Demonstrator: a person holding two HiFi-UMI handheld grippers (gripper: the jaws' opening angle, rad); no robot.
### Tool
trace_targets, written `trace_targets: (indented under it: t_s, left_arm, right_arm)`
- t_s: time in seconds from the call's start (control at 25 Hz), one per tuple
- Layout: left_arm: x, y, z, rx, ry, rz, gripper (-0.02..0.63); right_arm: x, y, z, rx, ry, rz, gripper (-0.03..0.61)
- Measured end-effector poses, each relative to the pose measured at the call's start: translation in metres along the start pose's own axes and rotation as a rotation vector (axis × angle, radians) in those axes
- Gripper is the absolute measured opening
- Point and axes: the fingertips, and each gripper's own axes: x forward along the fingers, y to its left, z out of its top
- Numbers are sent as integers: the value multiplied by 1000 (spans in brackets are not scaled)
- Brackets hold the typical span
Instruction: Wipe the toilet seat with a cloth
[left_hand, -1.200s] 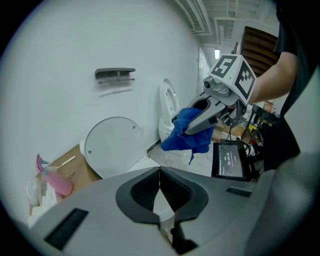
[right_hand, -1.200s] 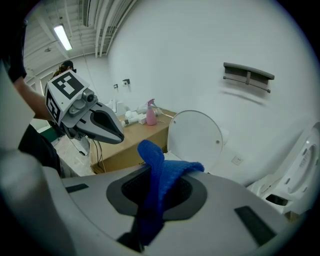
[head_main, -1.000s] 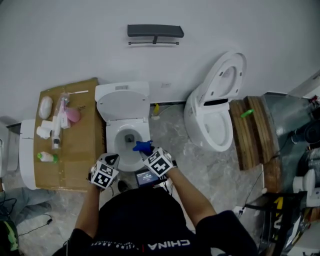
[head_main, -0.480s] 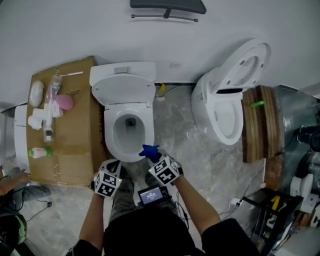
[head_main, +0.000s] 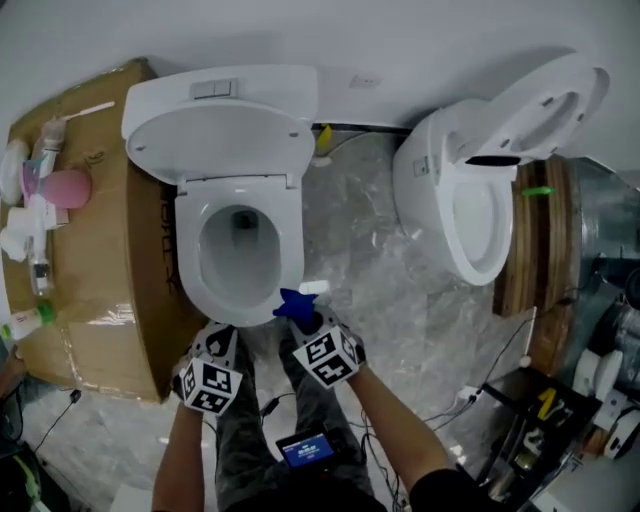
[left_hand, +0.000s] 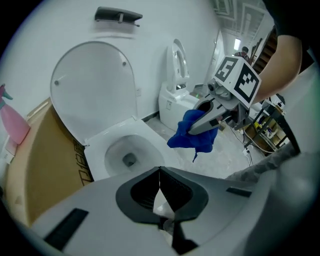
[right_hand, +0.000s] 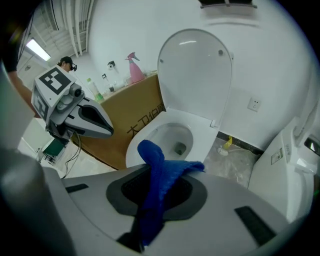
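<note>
Status: right gripper (head_main: 304, 321) is clamped on the blue cloth (head_main: 294, 303). In the right gripper view the fabric runs out through the closed jaws. One fold stands up ahead of the tips and a tail hangs back below.

Left gripper (head_main: 220, 338) is closed with nothing in it; in its own view the jaws meet edge to edge. It sits just left of the right one, and both point steeply down.

Toilet seat (head_main: 288, 245) is down, lid (head_main: 225, 130) up. The seat's front rim lies just ahead of and below both sets of tips, more squarely in front of the left gripper. The cloth is at the rim's front corner on the right gripper's side. We can't tell from any view whether it touches yet; it looks slightly apart.

Handling, our read:
- **Cloth:** light, soft and limp. It'll bunch and drag rather than lie flat, with no stiffness to push with.
- **Seat:** hard, glossy, probably slick, so wiping force has to come from pressing the wad down.
- **Hold:** the current grip is about mid-cloth, which is fine. It leaves enough fabric ahead of the tips to pad them off the plastic.
- **Regrip:** if needed, we'd take the bunched middle, not a corner, or the loose end likely flops into the bowl.

Cardboard box (head_main: 100, 260), left of the left gripper, isn't in the way.
</note>
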Motion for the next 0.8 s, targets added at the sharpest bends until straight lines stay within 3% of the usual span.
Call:
trace_targets:
  t_s: [0.36, 0.8]
  left_arm:
    - [102, 22, -2, -38, -69, 23, 11]
    - [160, 73, 59, -26, -170, 44, 11]
  right_arm:
    - [99, -93, 1, -54, -46, -75, 67]
    - [174, -183, 103, -118, -111, -137, 66]
